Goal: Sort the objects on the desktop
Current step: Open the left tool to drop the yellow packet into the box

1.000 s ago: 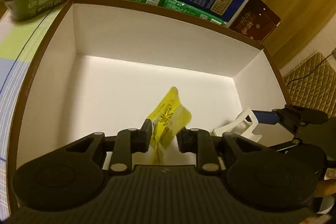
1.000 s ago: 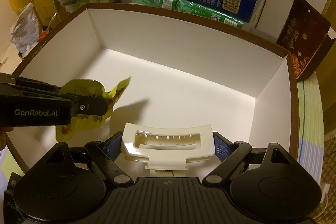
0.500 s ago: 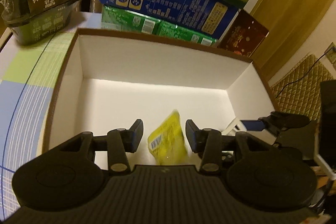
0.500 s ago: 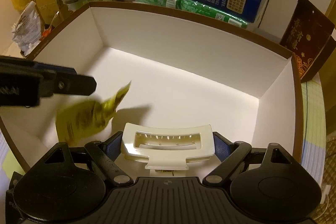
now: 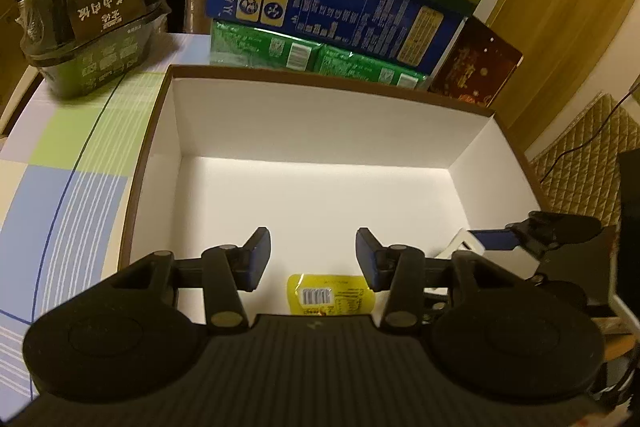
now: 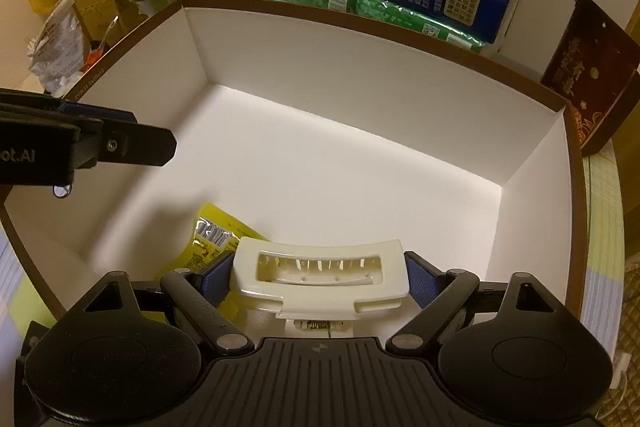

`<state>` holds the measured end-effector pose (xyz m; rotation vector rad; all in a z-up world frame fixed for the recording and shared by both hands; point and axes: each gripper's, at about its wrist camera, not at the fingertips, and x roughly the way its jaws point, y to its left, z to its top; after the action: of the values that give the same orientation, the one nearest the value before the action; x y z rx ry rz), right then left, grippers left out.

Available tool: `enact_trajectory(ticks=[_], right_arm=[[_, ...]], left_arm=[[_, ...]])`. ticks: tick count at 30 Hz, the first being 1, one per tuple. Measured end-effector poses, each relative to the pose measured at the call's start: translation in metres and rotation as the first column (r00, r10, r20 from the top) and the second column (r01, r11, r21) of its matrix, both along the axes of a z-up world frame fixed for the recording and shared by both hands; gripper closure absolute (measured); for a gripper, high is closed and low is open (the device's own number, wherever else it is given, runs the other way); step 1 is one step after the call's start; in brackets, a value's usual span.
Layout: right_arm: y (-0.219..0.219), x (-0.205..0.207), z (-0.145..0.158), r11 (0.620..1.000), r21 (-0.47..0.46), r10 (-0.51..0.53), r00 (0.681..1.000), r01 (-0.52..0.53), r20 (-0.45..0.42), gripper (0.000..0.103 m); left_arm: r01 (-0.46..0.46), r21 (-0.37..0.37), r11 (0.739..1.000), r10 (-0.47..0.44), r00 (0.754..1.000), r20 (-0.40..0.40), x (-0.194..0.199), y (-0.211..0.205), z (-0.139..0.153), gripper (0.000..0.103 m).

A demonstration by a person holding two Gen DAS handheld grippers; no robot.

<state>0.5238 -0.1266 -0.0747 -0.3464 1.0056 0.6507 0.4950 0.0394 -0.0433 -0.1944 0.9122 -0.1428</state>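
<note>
- The yellow packet [image 5: 328,294] is lying flat on the white floor of the box [image 5: 320,123], close to the box's near wall, with a barcode and small print facing up; in the right wrist view the packet [image 6: 212,235] is showing crinkled, glossy film.
- The left hand-held gripper [image 5: 313,253] is hovering over the packet with its jaws spread wide and nothing between the blue pads [image 5: 256,259].
- The right hand-held gripper [image 6: 318,273] is clamping a cream plastic clip [image 6: 320,273] by its two ends; the clip is a curved piece with a slotted window and a row of small teeth inside, and it is hanging above the box floor near the near wall, just beside the packet.
- The box is sitting on a bench covered with a cloth [image 5: 72,155] in pale green, blue and white blocks; the box has a brown outer skin and rim.
- Behind the far wall of the box, a blue carton [image 5: 332,7] is resting on green packs [image 5: 312,57], with a dark red card [image 5: 476,67] at the far right corner and a wrapped dark tub [image 5: 92,11] at the far left.
- The packet's near end is being cut off by the gripper bodies in both views, and its print is too small to read.
- From the left wrist view, only a sliver of the clip [image 5: 460,243] is showing.
</note>
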Motion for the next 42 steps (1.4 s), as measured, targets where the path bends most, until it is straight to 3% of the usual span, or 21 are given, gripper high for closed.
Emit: enact_trajectory(ticks=[2,4,13,25,42], right_arm=[[-0.001,-0.001,0.002,1.0,-0.002,-0.001,1.0,0.001,0.007,0.014],[-0.002,-0.003,0.005,1.0,0.003,-0.007,1.0,0.007,0.023,0.009],[-0.023,-0.014,0.021,0.996,0.072,-0.055,0.998,0.053,0.028,0.002],[-0.047,-0.039,0.047,0.986,0.134,-0.105,0.993,0.098,0.047,0.002],[-0.074,-0.09,0.083,0.983,0.153,-0.123,0.984,0.103,0.129,0.002]], left_arm=[[0.0,0.01,1.0,0.0,1.0,-0.005,0.0,0.0,-0.001,0.057],[-0.003,0.022,1.0,0.003,1.0,-0.006,-0.002,0.0,-0.002,0.045],[-0.003,0.054,0.999,0.002,1.0,0.018,-0.02,-0.003,0.008,0.034],[-0.03,0.147,0.989,0.025,0.999,0.036,-0.054,-0.007,0.025,0.027],[-0.076,0.213,0.974,0.055,0.993,0.1,-0.111,-0.03,0.064,0.023]])
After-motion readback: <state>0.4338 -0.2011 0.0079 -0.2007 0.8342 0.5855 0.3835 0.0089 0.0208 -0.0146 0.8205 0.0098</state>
